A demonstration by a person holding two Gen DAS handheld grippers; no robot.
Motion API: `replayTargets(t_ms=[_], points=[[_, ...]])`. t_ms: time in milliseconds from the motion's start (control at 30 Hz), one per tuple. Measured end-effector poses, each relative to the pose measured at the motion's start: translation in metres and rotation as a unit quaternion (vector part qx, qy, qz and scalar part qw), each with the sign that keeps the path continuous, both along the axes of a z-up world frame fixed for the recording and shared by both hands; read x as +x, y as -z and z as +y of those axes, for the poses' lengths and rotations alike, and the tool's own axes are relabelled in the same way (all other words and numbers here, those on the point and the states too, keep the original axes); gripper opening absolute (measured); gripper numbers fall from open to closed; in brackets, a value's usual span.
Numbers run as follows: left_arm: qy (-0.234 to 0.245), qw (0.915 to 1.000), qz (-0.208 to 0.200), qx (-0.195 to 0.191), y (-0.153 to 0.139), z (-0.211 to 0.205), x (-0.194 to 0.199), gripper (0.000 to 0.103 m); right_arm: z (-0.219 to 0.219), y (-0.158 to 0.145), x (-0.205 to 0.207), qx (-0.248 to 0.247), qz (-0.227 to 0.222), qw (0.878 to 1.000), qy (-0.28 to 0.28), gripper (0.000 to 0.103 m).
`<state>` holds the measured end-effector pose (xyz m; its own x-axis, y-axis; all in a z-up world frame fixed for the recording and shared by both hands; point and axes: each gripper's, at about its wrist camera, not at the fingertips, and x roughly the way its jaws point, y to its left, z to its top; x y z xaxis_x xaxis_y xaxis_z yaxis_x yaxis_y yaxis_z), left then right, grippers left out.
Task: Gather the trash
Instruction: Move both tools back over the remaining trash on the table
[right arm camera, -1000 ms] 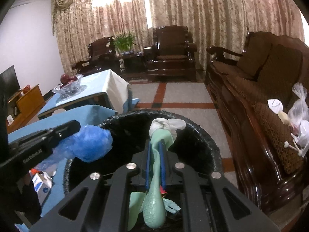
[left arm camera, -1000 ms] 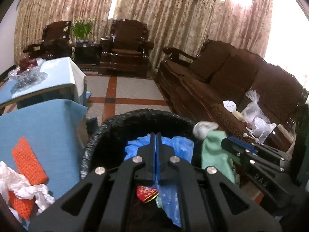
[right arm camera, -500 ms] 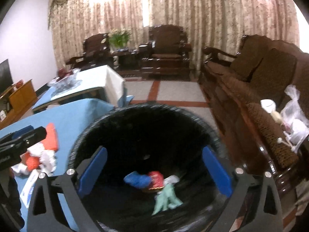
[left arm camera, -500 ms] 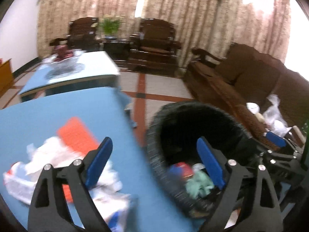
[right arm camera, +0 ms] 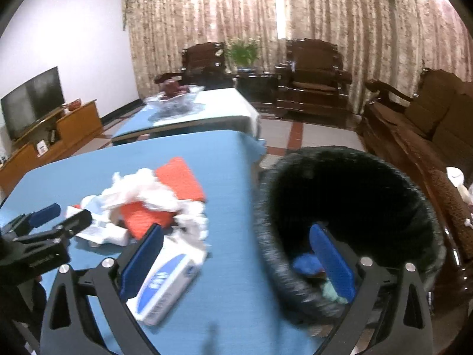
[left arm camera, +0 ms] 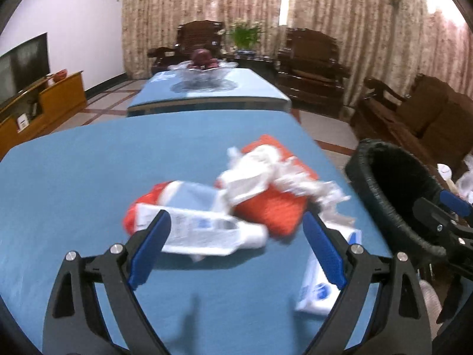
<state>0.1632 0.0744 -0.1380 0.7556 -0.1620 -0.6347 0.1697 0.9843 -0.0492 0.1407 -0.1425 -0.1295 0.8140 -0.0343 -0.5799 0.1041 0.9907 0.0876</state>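
Both tools are spread wide with nothing held, jaws freshly opened. The left gripper is angled down over the trash pile on the blue table, so the flat white wrapper should probably get pinched by an edge. The right gripper is tilted between a white-blue box and the black bin beyond.

left claw spread wide, right claw likewise, both empty
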Motion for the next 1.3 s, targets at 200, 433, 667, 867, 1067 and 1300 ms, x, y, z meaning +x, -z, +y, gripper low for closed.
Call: replayTargets(t_ms=[200,433,667,867,1067,1300], points=[[-0.019,0.9998,-0.005,0.01,0.008,0.033,-0.006,0.088,0.036,0.016,-0.003,-0.003,0.006,1.0,0.002,0.097],[-0.034,0.9993,0.001,0.015,0.02,0.05,-0.01,0.088,0.064,0.037,-0.001,-0.022,0.012,1.0,0.01,0.091],[-0.045,0.9988,0.005,0.019,0.026,0.065,-0.01,0.087,0.088,0.06,0.002,-0.036,0.033,0.999,0.004,0.09],[-0.051,0.9985,0.007,0.018,0.029,0.074,-0.009,0.087,0.091,0.071,0.01,-0.027,0.057,0.998,-0.003,0.081],[-0.04,0.9989,0.023,0.006,0.037,0.074,-0.005,0.087,0.084,0.071,0.009,0.002,0.064,0.998,-0.025,0.069],[-0.025,0.9981,0.055,-0.016,0.054,0.065,0.002,0.084,0.064,0.068,0.006,-0.013,0.075,0.997,-0.004,0.071]])
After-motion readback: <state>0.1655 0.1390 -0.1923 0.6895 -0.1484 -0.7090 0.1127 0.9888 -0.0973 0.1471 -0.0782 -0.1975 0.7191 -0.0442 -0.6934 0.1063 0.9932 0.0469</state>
